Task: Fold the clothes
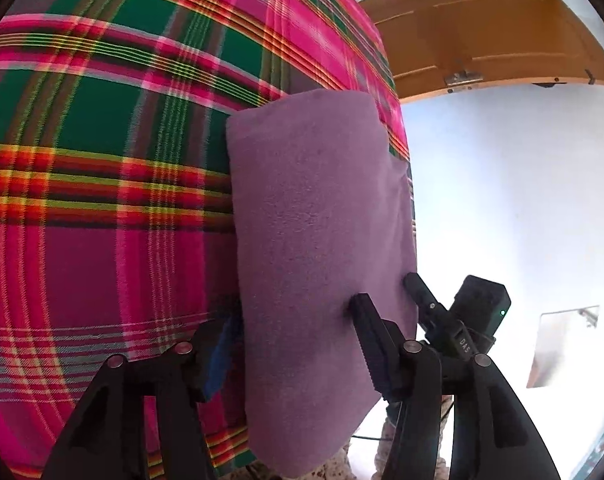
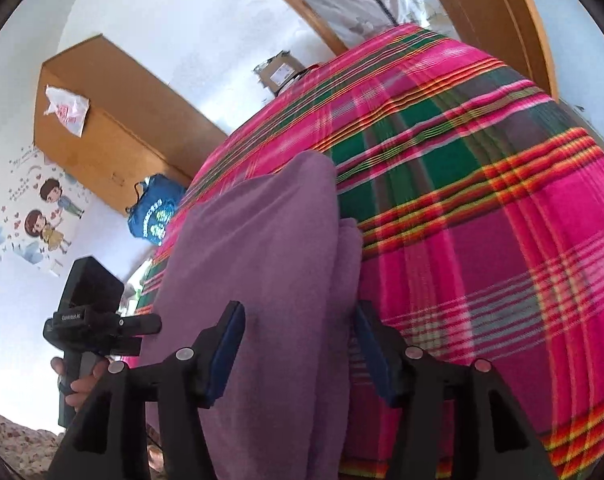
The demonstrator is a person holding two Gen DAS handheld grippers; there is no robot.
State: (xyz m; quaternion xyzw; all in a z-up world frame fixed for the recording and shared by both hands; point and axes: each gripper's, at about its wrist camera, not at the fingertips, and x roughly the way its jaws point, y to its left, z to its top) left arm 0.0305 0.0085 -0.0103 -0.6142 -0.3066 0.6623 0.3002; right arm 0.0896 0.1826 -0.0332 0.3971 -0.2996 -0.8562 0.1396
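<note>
Left hand-held gripper [image 1: 298, 344]: jaws wide, straddling the near edge of the purple cloth [image 1: 318, 216], not pinching; apparently let go after a fold
Right hand-held gripper [image 2: 298, 344]: likewise wide astride that edge
Purple cloth: folded, near the corner of the plaid-covered bed [image 1: 102, 160]

One folded purple towel [image 1: 322, 240], one plaid blanket [image 1: 102, 160], perhaps two grippers.

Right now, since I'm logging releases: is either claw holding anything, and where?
Apparently nothing. The left claw and right claw stand wide, straddling the near end of the folded purple cloth without visibly clamping it.
</note>
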